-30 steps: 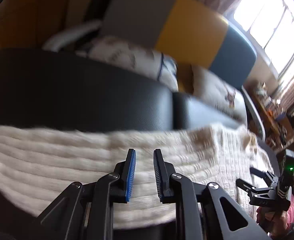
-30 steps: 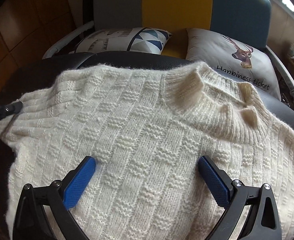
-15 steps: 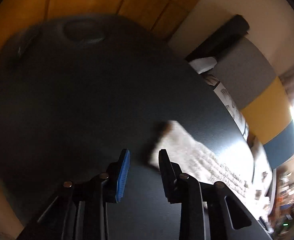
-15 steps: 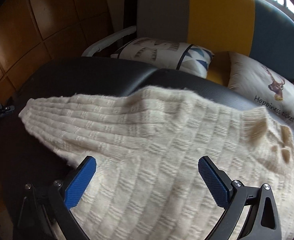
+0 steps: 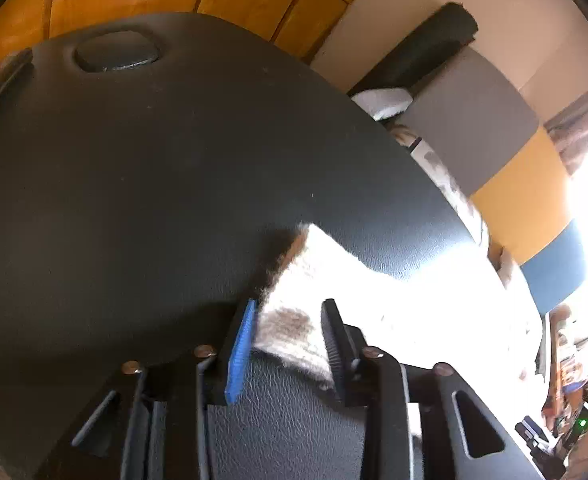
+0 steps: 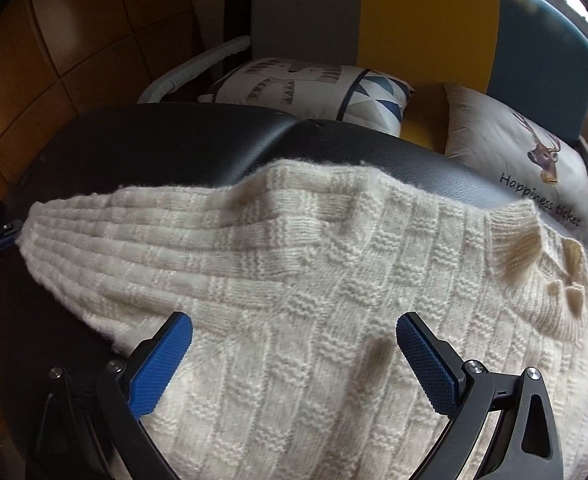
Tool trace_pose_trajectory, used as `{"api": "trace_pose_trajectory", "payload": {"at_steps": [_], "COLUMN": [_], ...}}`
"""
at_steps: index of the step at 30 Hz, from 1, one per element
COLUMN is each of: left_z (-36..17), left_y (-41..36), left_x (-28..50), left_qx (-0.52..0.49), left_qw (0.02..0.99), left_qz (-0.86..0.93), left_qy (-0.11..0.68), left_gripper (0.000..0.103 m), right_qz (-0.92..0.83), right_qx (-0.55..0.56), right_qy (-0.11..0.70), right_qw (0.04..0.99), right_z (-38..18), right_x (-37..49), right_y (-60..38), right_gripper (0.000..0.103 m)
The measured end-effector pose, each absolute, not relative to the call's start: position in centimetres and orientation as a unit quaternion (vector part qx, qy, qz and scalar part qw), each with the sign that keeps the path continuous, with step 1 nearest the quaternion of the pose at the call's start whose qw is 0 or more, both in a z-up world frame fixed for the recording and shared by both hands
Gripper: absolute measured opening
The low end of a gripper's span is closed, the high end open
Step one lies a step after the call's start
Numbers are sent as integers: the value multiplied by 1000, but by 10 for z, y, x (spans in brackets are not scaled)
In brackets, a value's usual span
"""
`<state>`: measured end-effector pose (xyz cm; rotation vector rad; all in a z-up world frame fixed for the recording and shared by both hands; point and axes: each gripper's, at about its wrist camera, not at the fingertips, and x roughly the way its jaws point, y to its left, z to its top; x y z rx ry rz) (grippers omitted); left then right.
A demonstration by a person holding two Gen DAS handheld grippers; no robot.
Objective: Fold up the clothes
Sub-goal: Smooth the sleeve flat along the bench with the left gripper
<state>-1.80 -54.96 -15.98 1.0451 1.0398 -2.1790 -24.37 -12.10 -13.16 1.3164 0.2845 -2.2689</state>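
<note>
- The black padded leather tabletop [image 6: 166,140] carries the cream cable-knit sweater [image 6: 333,300], spread flat with one sleeve stretched left for folding.
- My right hand-held gripper [image 6: 294,356] hovers released, fingers wide, over the sweater's body.
- My left hand-held gripper [image 5: 288,344] straddles the sleeve cuff [image 5: 290,320], jaws parted, not yet clamped; half a second ago the cuff lay just ahead of it.

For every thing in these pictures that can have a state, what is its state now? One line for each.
Cream knitted sweater: spread flat, unfolded, one sleeve stretched out sideways.
Sleeve cuff: lying between the left claw's fingers, not yet pinched.
Left claw: open, around the cuff.
Right claw: wide open, over the sweater's body, gripping nothing.
Black padded table: sweater lies on it.
</note>
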Motion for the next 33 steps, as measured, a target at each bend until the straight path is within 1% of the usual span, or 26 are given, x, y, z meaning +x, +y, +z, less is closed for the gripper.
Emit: {"api": "trace_pose_trajectory", "payload": {"at_steps": [2,6,11,13,15,17,19,21,23,24,25,28,31,33], "left_z": [-159,-164,-158,-157,-156,-154,-148,-137,-122,-114,-107,-91,-85,-84], "left_y": [-547,-553,-551,-554,-554,-554,-550,-541,-524,-513,-502,-452,-391,-338], "left_x": [-9,16,6,6,10,15,20,22,17,11,6,-39,-100,-138], "left_qx": [384,383,409,411,413,412,408,397,384,378,371,374,401,415], "left_qw": [261,309,347,360,394,394,390,383,360,340,320,245,157,78], "left_qz": [-796,-789,-778,-769,-755,-751,-752,-762,-783,-797,-810,-840,-857,-866], "left_qy": [388,369,326,333,322,333,342,340,331,327,323,308,284,268], "left_gripper": [5,3,1,1,0,0,3,8,11,14,14,17,18,18], "right_qz": [-830,-830,-829,-829,-829,-830,-828,-831,-837,-840,-843,-851,-854,-857], "right_qx": [492,488,483,481,479,477,482,480,472,468,465,461,470,475], "right_qy": [101,108,116,120,123,120,115,96,73,66,59,45,30,28], "right_qw": [242,248,255,258,261,263,261,263,267,265,263,247,221,197], "right_z": [-136,-139,-143,-145,-146,-147,-145,-137,-128,-124,-120,-115,-119,-123], "right_x": [-248,-247,-245,-244,-243,-245,-246,-242,-235,-230,-225,-210,-197,-192], "right_y": [-121,-125,-130,-132,-134,-134,-133,-124,-111,-102,-91,-51,-4,26], "right_gripper": [103,103,103,103,103,103,103,103,103,103,103,103,103,103]}}
